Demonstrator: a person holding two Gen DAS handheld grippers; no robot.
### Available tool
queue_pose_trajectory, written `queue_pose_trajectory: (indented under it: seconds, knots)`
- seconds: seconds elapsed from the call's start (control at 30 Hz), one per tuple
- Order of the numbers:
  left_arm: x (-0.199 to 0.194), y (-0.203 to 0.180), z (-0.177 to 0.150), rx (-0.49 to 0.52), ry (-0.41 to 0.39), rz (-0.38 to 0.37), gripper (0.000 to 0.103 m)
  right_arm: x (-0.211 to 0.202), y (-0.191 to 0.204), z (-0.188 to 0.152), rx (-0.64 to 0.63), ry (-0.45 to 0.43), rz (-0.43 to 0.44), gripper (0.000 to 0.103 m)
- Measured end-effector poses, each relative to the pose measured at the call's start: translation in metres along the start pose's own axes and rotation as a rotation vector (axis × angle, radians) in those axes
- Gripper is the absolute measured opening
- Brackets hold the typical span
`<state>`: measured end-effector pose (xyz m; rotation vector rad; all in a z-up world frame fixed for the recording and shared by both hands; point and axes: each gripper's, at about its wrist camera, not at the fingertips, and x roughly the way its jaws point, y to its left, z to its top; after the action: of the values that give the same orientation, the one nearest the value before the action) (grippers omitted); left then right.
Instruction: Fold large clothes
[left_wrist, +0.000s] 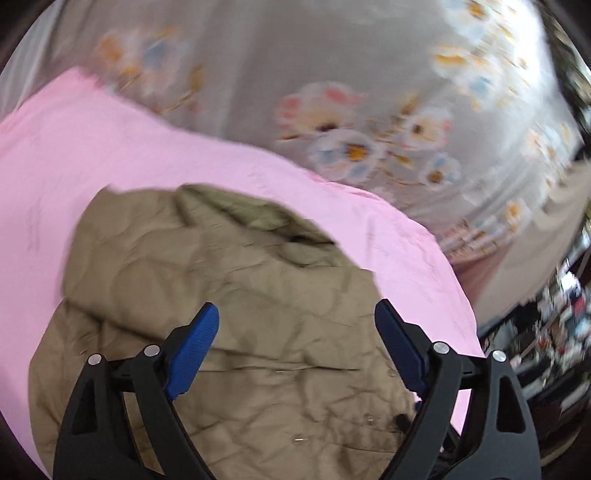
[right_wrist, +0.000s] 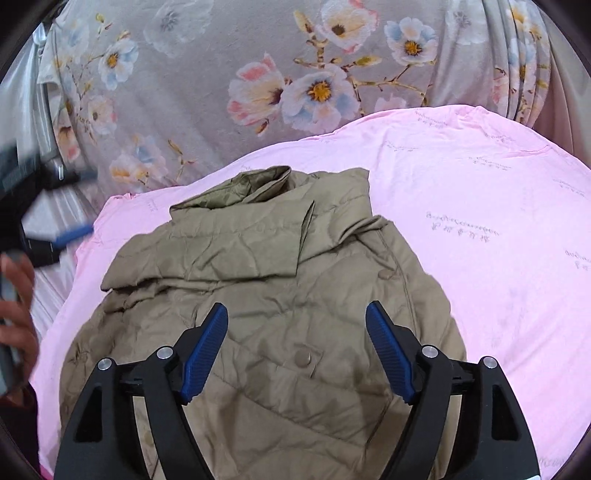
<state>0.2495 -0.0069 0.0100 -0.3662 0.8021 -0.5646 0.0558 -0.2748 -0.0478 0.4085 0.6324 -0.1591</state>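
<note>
An olive quilted jacket (right_wrist: 266, 258) lies partly folded on a pink sheet (right_wrist: 480, 206), with its collar at the far end and a sleeve laid across the chest. My right gripper (right_wrist: 297, 305) hovers open over the jacket's snap-button front, with nothing between its blue pads. In the left wrist view, which is blurred, my left gripper (left_wrist: 295, 306) is also open above the jacket (left_wrist: 229, 280) and holds nothing. In the right wrist view the left gripper (right_wrist: 79, 205) shows as a blur at the left edge, off the jacket, with a hand (right_wrist: 16, 295) behind it.
The pink sheet (left_wrist: 110, 147) is spread on a grey floral bedspread (right_wrist: 207, 74). In the left wrist view the bed's edge falls away at the right, beside dark, cluttered furniture (left_wrist: 554, 325). A pale striped surface (right_wrist: 48, 214) lies left of the sheet.
</note>
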Motion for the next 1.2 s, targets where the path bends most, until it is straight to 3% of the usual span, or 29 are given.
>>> queue_pose_trajectory:
  seconds: [0.17,0.23,0.47,0.5,0.57,0.6,0.63,0.73,0.8,0.83,0.9,1.0,1.1,1.2]
  knots:
    - [0.007,0.113,0.009,-0.254,-0.002,0.098,0.083,0.028,0.001,0.030,0.026,0.045,0.071,0.077]
    - [0.012,0.141,0.015,-0.319,0.005,0.111,0.083,0.048,0.002,0.044,0.047,0.072,0.094,0.077]
    - [0.037,0.188,0.011,-0.476,0.047,0.103,0.080,0.118,-0.005,0.076,0.152,0.152,0.068,0.077]
    - [0.039,0.189,0.010,-0.479,0.050,0.101,0.079,0.127,-0.008,0.076,0.174,0.173,0.071,0.076]
    - [0.041,0.191,0.007,-0.487,0.061,0.114,0.071,0.142,-0.010,0.074,0.196,0.215,0.078,0.055]
    - [0.041,0.189,0.006,-0.489,0.065,0.119,0.065,0.146,-0.007,0.073,0.184,0.231,0.088,0.025]
    - [0.038,0.187,0.005,-0.486,0.069,0.119,0.063,0.148,-0.004,0.075,0.162,0.247,0.081,0.014]
    - [0.025,0.173,0.012,-0.446,0.047,0.132,0.053,0.119,0.009,0.091,0.133,0.173,0.179,0.010]
    - [0.027,0.162,0.023,-0.386,0.066,0.196,0.045,0.090,0.020,0.106,0.117,0.099,0.240,0.009]
    - [0.032,0.159,0.026,-0.368,0.086,0.225,0.037,0.076,0.025,0.112,0.102,0.068,0.265,0.009]
    - [0.038,0.158,0.027,-0.349,0.127,0.292,0.000,0.047,0.033,0.120,0.055,0.008,0.273,0.009]
    - [0.038,0.151,0.018,-0.275,0.130,0.382,0.000,0.038,0.035,0.110,-0.008,0.026,0.212,0.009]
    - [0.043,0.149,0.003,-0.200,0.142,0.457,0.000,0.062,0.026,0.083,-0.060,0.110,0.089,0.009]
    - [0.052,0.155,-0.013,-0.182,0.162,0.499,0.000,0.093,0.007,0.058,-0.024,0.205,0.047,0.009]
